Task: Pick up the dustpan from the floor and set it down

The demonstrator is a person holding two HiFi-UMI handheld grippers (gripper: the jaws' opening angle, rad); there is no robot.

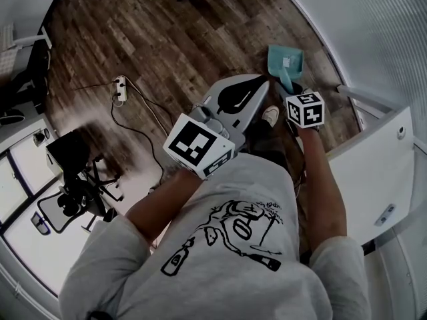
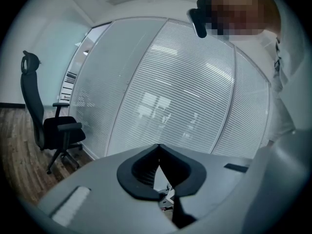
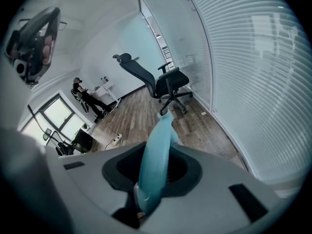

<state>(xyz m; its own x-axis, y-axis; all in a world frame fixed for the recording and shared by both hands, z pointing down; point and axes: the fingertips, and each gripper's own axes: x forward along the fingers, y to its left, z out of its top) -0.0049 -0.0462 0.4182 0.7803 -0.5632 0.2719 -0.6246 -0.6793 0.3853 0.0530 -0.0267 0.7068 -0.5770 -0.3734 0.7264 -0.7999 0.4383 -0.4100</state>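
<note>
Floorboards (image 1: pixel 167 39), right hand-held gripper (image 3: pixel 153 165) tight on dustpan (image 1: pixel 285 61)

- A dark wood-plank floor (image 1: pixel 167 32) runs across the room.
- A white power strip (image 1: pixel 120 89) lies on the floor at the left, with cables trailing from it towards the near side.
- A black high-backed office chair (image 3: pixel 163 82) stands on the floor just beside the glass wall.
- The glass wall with closed horizontal blinds (image 2: pixel 185 91) curves along the right side.
- A white panel (image 1: pixel 380 169) stands near on the right.
- Far off on the left, a person (image 3: pixel 80 89) sits at a white desk (image 3: pixel 105 87) near bright windows (image 3: pixel 56 112).
- Dark gear on a wheeled stand (image 1: pixel 70 179) sits near the left wall; what it is cannot be told.
</note>
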